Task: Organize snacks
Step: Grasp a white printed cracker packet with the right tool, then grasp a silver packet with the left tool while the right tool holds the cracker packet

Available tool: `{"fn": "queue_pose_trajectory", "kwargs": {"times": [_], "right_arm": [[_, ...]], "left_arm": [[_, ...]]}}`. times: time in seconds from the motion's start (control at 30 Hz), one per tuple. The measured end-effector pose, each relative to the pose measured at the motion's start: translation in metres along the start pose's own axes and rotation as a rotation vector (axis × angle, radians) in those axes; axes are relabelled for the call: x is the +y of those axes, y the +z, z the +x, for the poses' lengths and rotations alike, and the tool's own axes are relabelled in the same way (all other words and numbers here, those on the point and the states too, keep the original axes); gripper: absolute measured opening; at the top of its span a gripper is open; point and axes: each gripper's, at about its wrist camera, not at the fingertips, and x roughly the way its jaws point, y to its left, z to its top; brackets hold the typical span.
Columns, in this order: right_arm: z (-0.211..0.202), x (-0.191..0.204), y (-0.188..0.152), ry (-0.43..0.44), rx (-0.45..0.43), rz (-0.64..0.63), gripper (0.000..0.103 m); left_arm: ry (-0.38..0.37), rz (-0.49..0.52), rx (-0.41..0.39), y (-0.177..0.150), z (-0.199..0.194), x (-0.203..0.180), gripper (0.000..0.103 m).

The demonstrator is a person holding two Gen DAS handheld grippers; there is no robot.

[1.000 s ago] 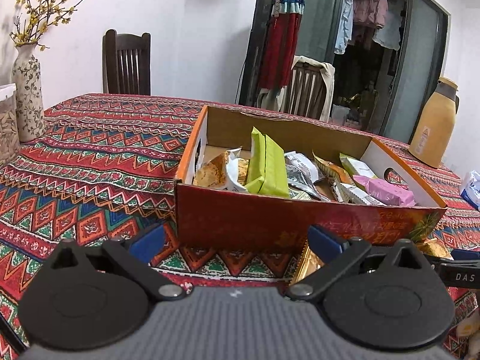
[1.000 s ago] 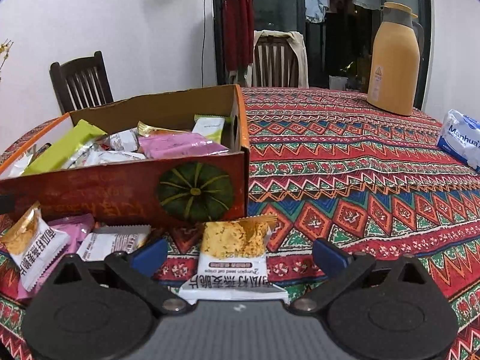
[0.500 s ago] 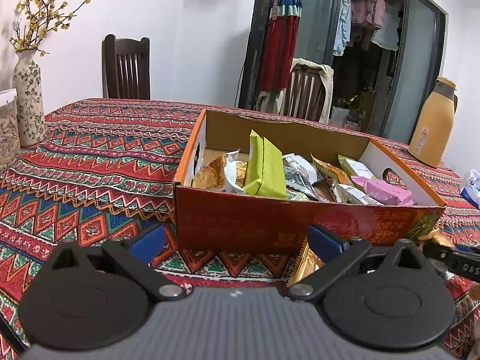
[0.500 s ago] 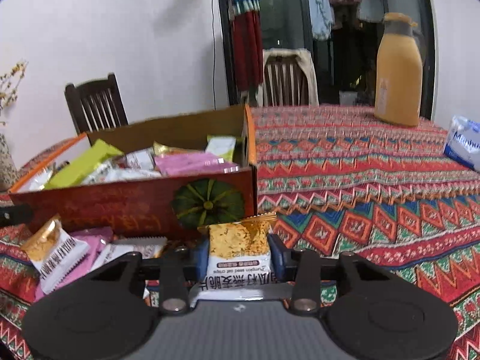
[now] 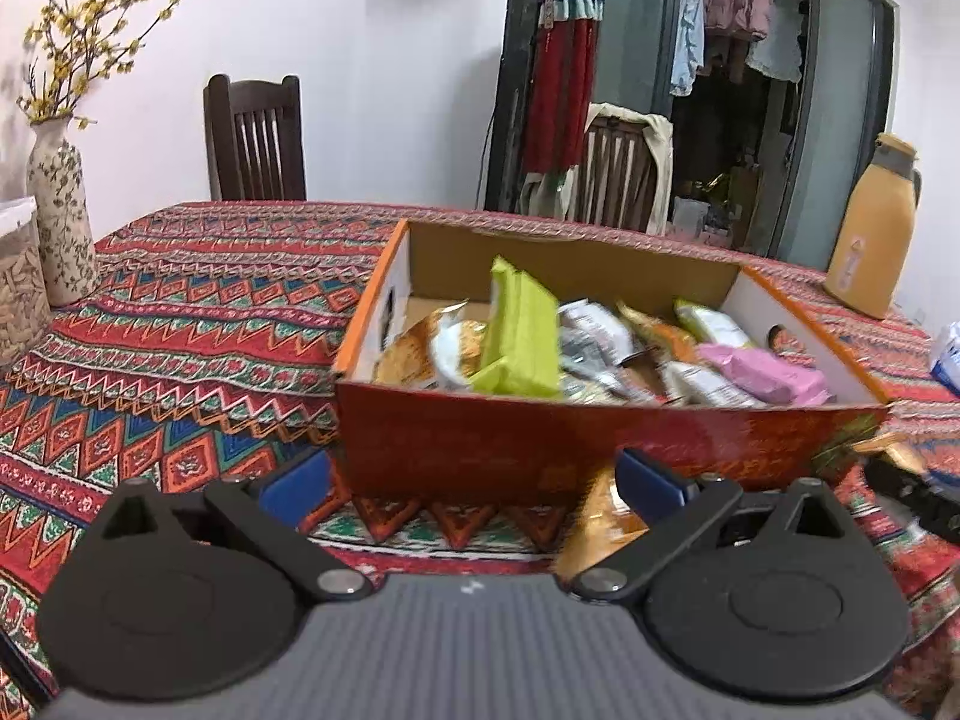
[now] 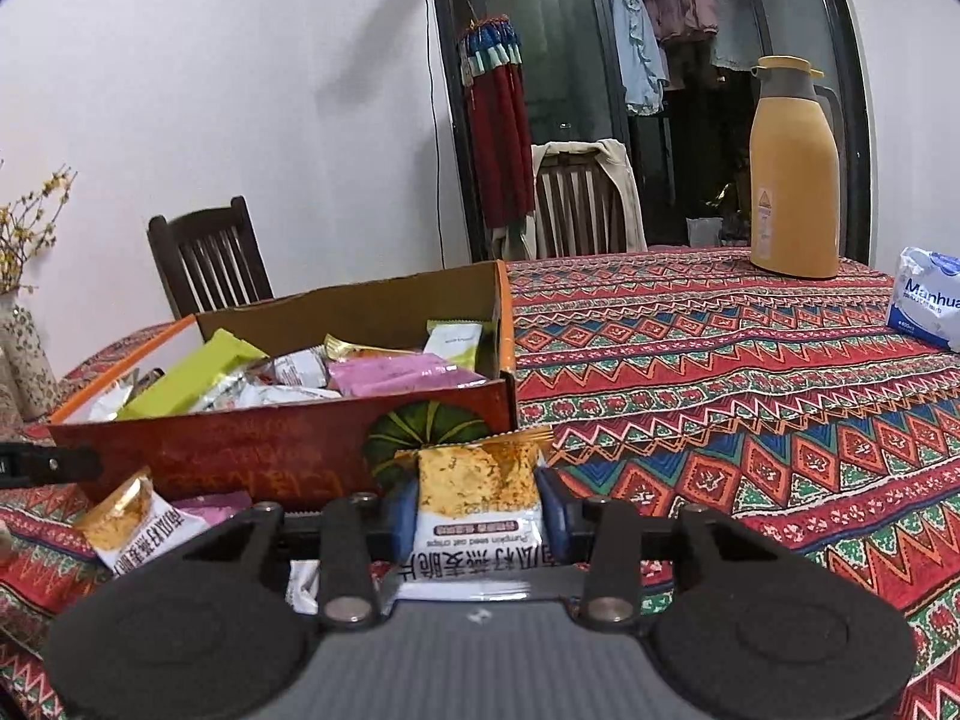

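Oat crisp packet [image 6: 477, 504], white with a gold top, sits pinched between the blue pads of the right gripper [image 6: 480, 513], whose jaws have just been closing onto it, right in front of the red cardboard box [image 6: 252, 450] on the patterned tablecloth [image 6: 750, 396]. Box already holds a green pack [image 5: 519, 330], a pink pack [image 5: 759, 372] and other wrappers; two more packets [image 6: 135, 525] lie loose on the cloth by its front wall. Left gripper [image 5: 471, 477] hovers before the box, jaws wide, nothing in them.
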Motion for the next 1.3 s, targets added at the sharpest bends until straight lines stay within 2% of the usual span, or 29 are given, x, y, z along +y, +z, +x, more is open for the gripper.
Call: {"fn": "queue_pose_trajectory", "kwargs": {"times": [0.13, 0.5, 0.7, 0.83, 0.97, 1.3], "right_arm": [[-0.003, -0.001, 0.000, 0.015, -0.019, 0.007, 0.040], [-0.013, -0.003, -0.001, 0.057, -0.067, 0.010, 0.040], [-0.016, -0.002, -0.002, 0.078, -0.076, 0.006, 0.040], [-0.019, -0.001, -0.002, 0.088, -0.086, 0.004, 0.040], [-0.021, -0.001, -0.003, 0.102, -0.094, 0.000, 0.040], [-0.024, 0.000, -0.003, 0.125, -0.100, 0.001, 0.041]], "left_arm": [[-0.016, 0.004, 0.013, 0.007, -0.007, -0.022, 0.103], [0.063, -0.004, 0.115, 0.007, 0.007, -0.076, 0.103], [0.113, -0.055, 0.162, 0.009, 0.012, -0.080, 0.103], [0.107, -0.100, 0.198, 0.007, 0.011, -0.077, 0.103], [0.135, -0.126, 0.216, 0.009, 0.012, -0.076, 0.103], [0.155, -0.159, 0.303, 0.006, 0.038, -0.080, 0.101]]}}
